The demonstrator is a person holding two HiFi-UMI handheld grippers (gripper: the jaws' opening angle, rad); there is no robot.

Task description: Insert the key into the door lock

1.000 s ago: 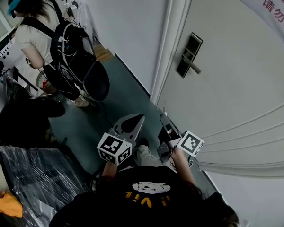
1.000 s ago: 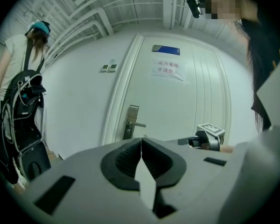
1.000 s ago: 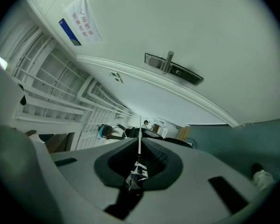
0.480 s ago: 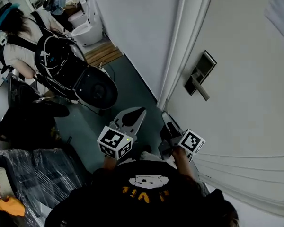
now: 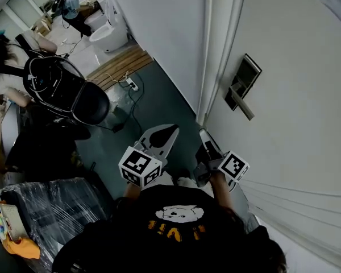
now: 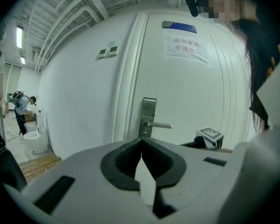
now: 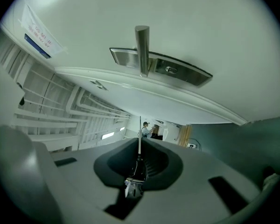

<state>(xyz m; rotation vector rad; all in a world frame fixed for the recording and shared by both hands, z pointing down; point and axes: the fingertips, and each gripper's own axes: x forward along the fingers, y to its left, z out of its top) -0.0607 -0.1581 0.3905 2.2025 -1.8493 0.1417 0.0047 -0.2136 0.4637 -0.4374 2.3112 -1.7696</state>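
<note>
Right gripper view: right gripper [image 7: 140, 146] clamped tight on key [image 7: 140, 133], blade pointing fwd toward lock plate [image 7: 177, 71], far off, well apart. Nearer the lock than left gripper [image 6: 141, 141], pinched together w/ nothing held.

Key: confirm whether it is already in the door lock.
No, the right tongs hold the key apart from the lock plate.

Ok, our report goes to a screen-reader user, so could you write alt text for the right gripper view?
The right claw is shut on a key, thin blade pointing ahead, not yet at the white door. The steel lock plate and its lever handle show near the top of this rolled view.
</note>
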